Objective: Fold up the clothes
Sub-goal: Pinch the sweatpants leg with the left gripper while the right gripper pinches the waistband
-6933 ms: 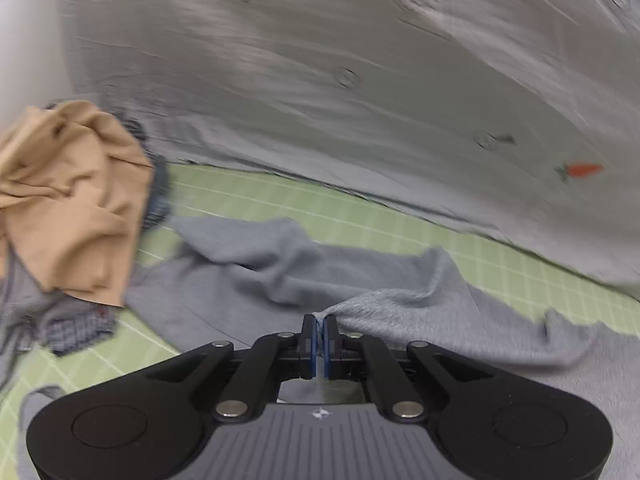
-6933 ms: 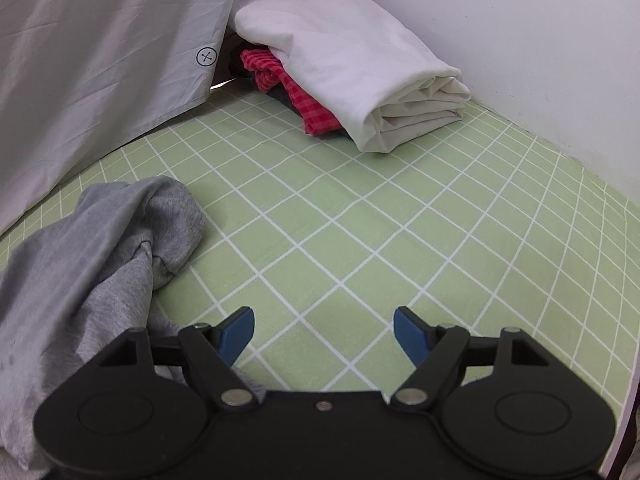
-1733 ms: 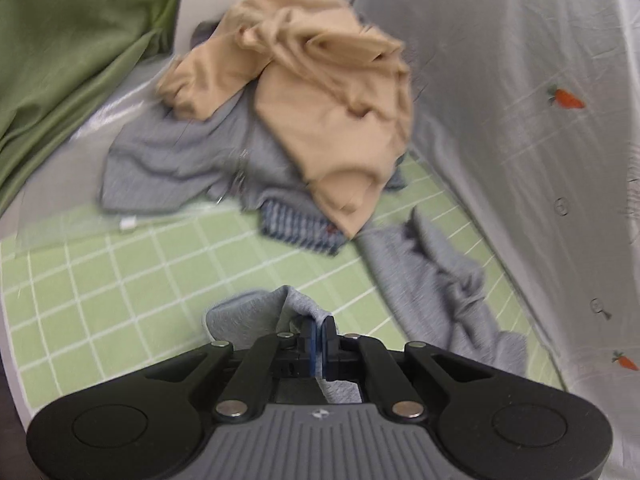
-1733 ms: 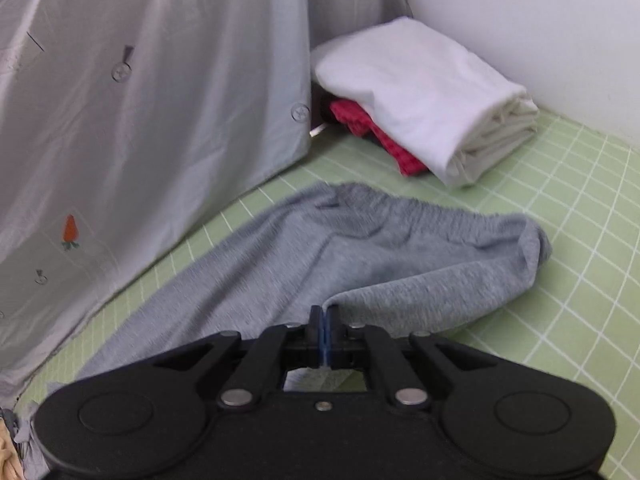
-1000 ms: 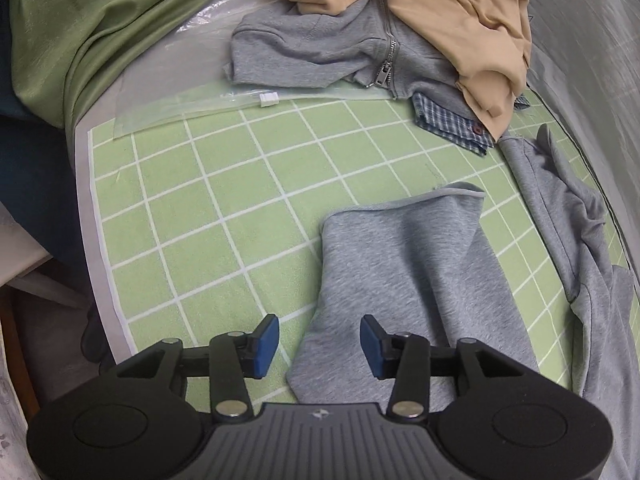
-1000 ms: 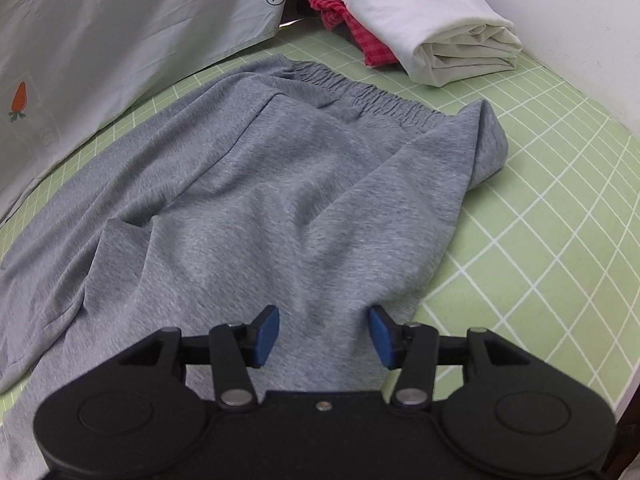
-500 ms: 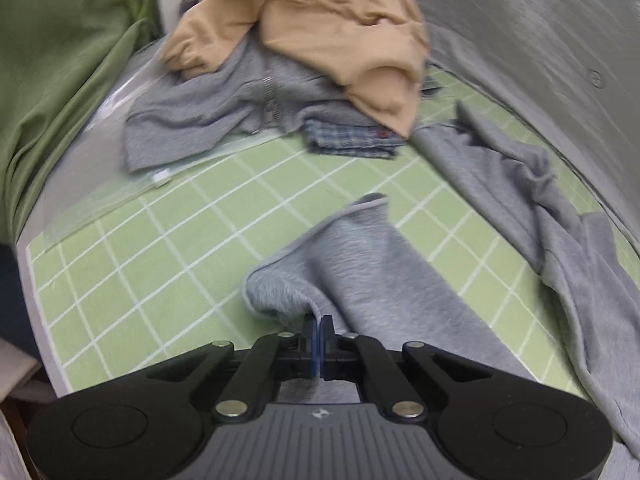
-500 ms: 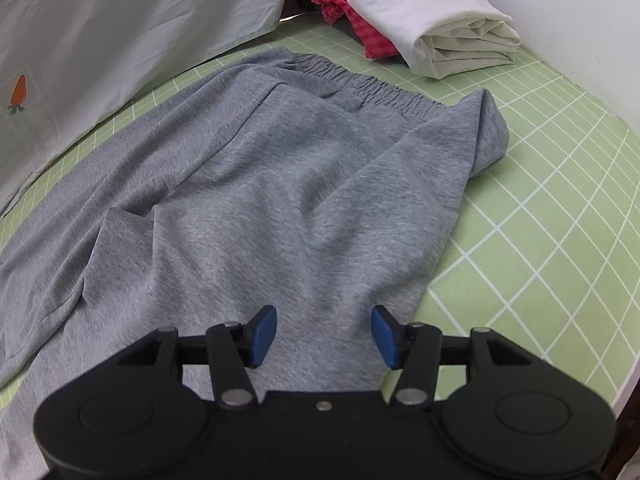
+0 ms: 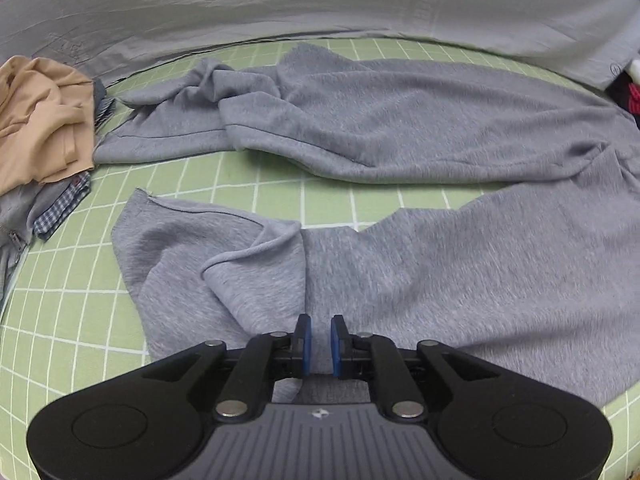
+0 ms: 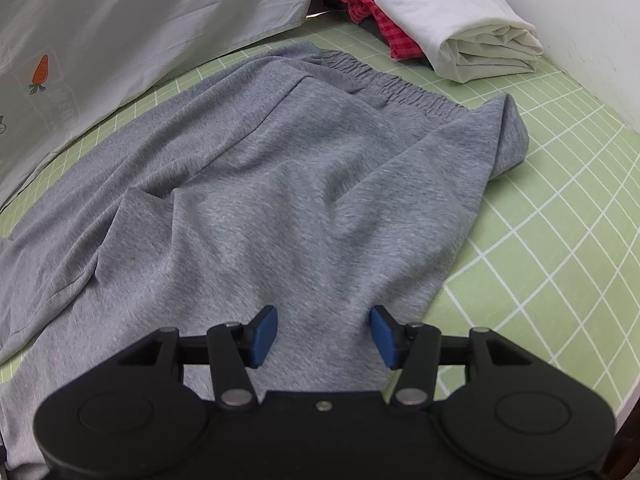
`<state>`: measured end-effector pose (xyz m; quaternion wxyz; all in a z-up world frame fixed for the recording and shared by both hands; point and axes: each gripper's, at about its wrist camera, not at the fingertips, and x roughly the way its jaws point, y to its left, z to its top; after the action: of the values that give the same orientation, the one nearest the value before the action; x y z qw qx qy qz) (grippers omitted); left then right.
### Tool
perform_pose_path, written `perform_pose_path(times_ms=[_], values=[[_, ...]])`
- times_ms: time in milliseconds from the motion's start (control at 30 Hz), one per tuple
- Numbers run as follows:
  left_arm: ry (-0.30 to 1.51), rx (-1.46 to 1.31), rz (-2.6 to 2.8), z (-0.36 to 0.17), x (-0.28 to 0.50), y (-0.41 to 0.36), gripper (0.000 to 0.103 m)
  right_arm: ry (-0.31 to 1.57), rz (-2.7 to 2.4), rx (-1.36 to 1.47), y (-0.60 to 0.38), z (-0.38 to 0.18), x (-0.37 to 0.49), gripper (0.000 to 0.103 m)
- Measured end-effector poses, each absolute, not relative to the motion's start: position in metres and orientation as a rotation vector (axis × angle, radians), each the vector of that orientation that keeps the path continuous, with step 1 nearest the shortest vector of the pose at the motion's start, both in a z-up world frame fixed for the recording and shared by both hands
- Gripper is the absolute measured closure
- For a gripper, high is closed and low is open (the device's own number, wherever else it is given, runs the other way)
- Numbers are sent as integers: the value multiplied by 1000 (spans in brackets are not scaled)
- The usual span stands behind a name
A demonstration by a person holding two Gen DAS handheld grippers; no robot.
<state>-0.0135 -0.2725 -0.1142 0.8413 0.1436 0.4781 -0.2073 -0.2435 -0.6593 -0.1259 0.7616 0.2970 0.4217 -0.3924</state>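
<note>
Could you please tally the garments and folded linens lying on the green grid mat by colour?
Grey: 2, the sweatpants and a zip-up top.
Tan: 1.
Blue check: 1.
Red check: 1.
White, folded: 1.
Total: 6.

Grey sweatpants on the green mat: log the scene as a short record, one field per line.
garment: grey sweatpants, spread over the green grid mat
waistband: elastic edge toward the folded white cloth
near leg: cuff end folded back on itself
far leg: rumpled, not yet straightened
left gripper: jaws opening, small gap, over the near leg's fabric
right gripper: open, above the fabric, nothing gripped
unfolded pile: tan garment at the left
</note>
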Motion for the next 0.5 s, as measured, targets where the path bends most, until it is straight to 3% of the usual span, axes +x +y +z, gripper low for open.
perform_pose_path(times_ms=[167,267,500], values=[[944,69,-312,-85,-1,-229,79,924,-853,674,-662,-130,-244,50],[959,-27,-273,-84,11,-217,66,929,-853,689,-663,-133,-241,49],[1067,-36,-240,-115,30,-229,68,940,-872,667,-662,-133,-239,33]])
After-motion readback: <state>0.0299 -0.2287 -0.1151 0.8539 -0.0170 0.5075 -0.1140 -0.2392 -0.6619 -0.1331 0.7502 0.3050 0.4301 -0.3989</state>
